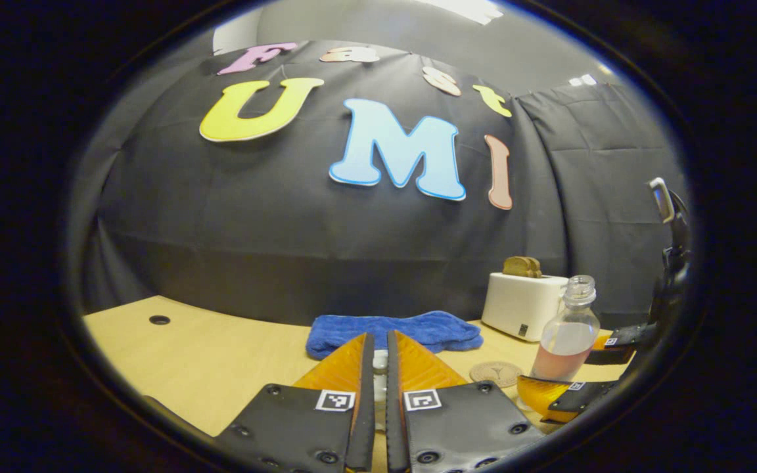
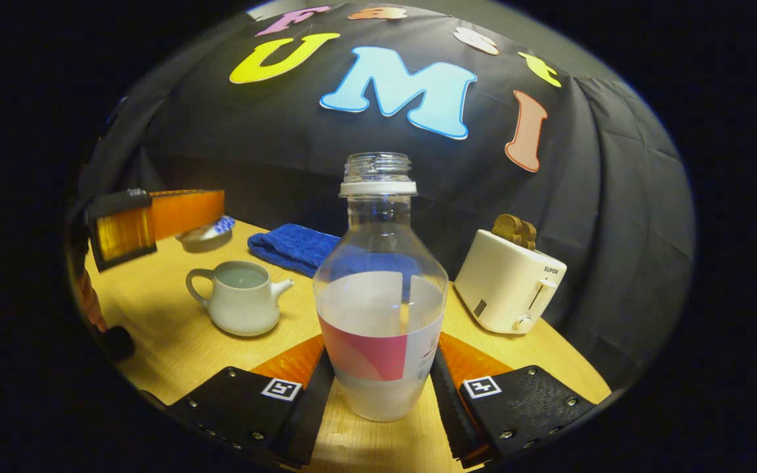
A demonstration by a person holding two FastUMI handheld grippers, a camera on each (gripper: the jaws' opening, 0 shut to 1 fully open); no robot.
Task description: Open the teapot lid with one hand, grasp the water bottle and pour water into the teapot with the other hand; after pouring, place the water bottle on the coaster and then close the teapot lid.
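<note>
The right tool [image 2: 378,378] gripped the uncapped bottle [image 2: 378,309] upright near the worktop's [image 2: 168,355] front edge, while the left tool [image 1: 379,368] pinched the lid [image 2: 206,235] above the open teapot [image 2: 242,297]. A careless tilt risked spilling water short of the coaster [image 1: 495,373].

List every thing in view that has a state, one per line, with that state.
Teapot: lid off, upright, water inside.
Lid: held up above the table by the left gripper.
Water bottle: uncapped, upright, part full, between the right gripper fingers.
Toaster: bread in slot.
Towel: folded, flat.
Coaster: bare.
</note>
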